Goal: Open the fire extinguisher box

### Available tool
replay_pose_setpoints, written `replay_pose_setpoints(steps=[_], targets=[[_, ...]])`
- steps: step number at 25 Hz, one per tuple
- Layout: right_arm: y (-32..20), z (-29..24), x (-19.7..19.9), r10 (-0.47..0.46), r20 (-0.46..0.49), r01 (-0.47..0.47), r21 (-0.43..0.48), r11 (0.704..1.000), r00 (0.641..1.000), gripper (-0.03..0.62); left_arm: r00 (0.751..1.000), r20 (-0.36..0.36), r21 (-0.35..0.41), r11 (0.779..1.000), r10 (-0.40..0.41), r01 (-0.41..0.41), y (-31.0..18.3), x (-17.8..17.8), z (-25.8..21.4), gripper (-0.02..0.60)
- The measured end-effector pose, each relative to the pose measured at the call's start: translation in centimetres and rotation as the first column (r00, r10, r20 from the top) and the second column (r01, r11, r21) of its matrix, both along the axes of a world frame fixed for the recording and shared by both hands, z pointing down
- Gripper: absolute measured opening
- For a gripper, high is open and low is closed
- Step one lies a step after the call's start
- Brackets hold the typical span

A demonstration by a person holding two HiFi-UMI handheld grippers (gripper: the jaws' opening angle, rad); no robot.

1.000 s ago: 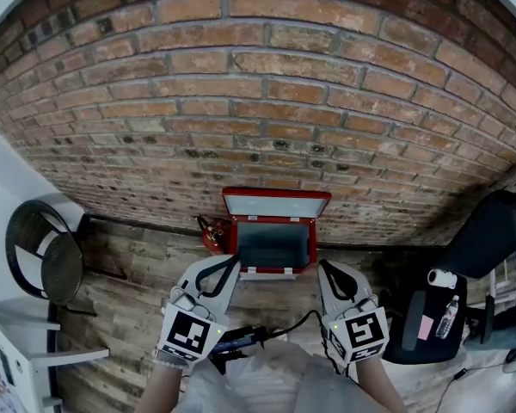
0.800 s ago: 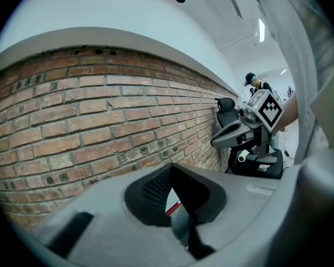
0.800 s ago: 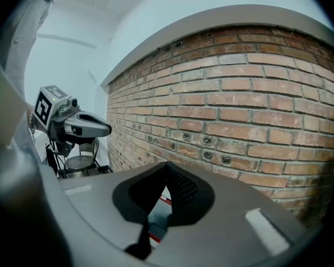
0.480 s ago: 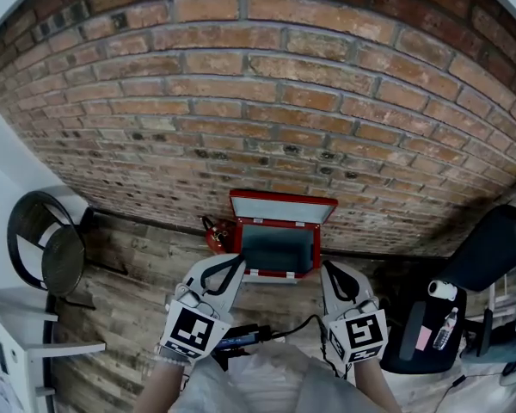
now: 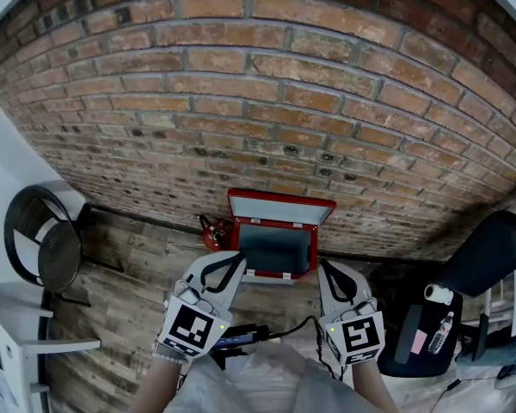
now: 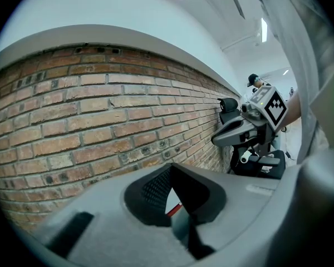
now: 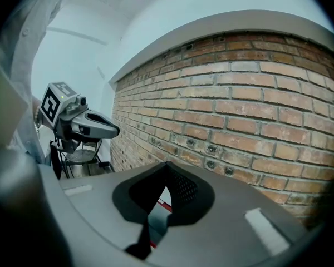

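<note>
A big brick wall (image 5: 284, 101) stood behind the fire extinguisher box (image 5: 277, 246). A wooden floor (image 5: 129, 282) lay under the box. A black chair (image 5: 486, 248) was well off to the right of the box. A round black seat (image 5: 47, 252) was well off to its left.

The red box sat on the floor, right up against the wall. Its lid (image 5: 280, 208) was up and leaned back on the bricks, so the box was open.

The left tool (image 6: 171, 167) and the right tool (image 7: 167, 164) were held near the front of the box, one toward each front corner. Both tools were clenched tight, with nothing between the jaws.

A small red fire extinguisher (image 5: 213, 232) sat just beside the box, on its left.
</note>
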State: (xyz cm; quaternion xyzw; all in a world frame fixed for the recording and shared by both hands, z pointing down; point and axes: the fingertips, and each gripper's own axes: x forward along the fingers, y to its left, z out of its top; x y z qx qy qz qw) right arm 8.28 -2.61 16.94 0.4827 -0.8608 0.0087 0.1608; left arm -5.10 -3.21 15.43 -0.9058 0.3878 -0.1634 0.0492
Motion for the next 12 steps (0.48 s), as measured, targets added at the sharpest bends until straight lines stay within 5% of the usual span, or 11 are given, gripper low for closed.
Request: replay_pose_setpoints(steps=[12], targets=[[0.0,-0.08,0.05,-0.006,0.004,0.006,0.009,1.0,1.0,0.005,1.0,0.011,-0.007,1.0,0.001,-0.001,0.01,0.24,0.03,0.0]])
